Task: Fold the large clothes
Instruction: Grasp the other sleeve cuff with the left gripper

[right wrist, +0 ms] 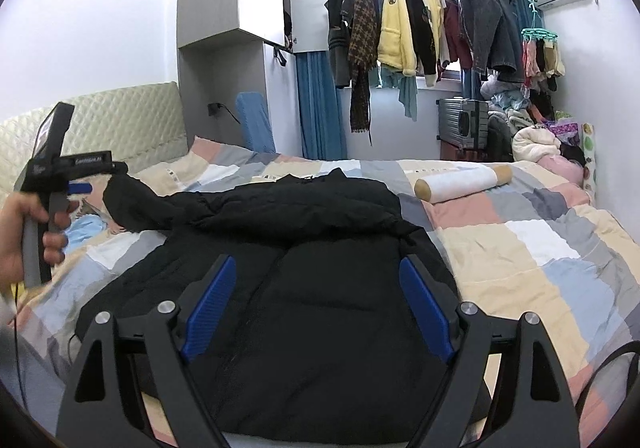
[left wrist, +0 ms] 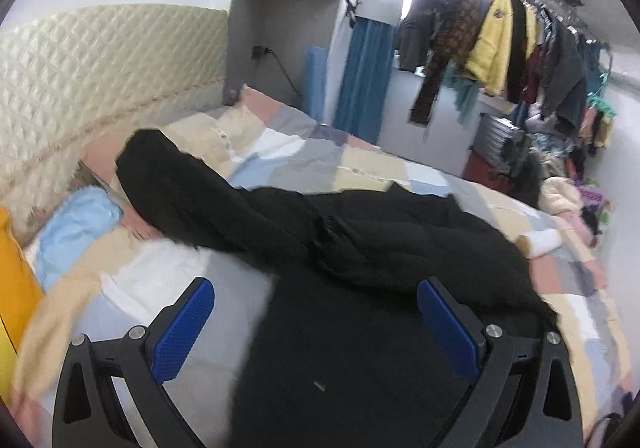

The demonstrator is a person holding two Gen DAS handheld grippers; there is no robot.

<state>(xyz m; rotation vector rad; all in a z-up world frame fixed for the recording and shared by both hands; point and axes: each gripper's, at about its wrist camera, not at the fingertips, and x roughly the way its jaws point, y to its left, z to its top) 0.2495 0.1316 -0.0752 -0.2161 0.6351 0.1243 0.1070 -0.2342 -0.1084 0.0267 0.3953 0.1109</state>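
A large black padded jacket (right wrist: 320, 272) lies spread on the patchwork bed (right wrist: 540, 248). One sleeve (right wrist: 136, 204) stretches to the left toward the headboard; it also shows in the left wrist view (left wrist: 180, 184). My right gripper (right wrist: 316, 288) is open and empty above the jacket's body. My left gripper (left wrist: 316, 312) is open and empty over the jacket's left side (left wrist: 360, 328). In the right wrist view the left gripper (right wrist: 80, 189) is held up at the far left, near the sleeve end, apart from it.
A white roll with tan ends (right wrist: 464, 182) lies on the bed's right side. A quilted headboard (left wrist: 100, 80) and pillows (left wrist: 80, 224) are at the left. A rack of hanging clothes (right wrist: 420, 20), a suitcase (right wrist: 464, 124) and clothes piles stand beyond the bed.
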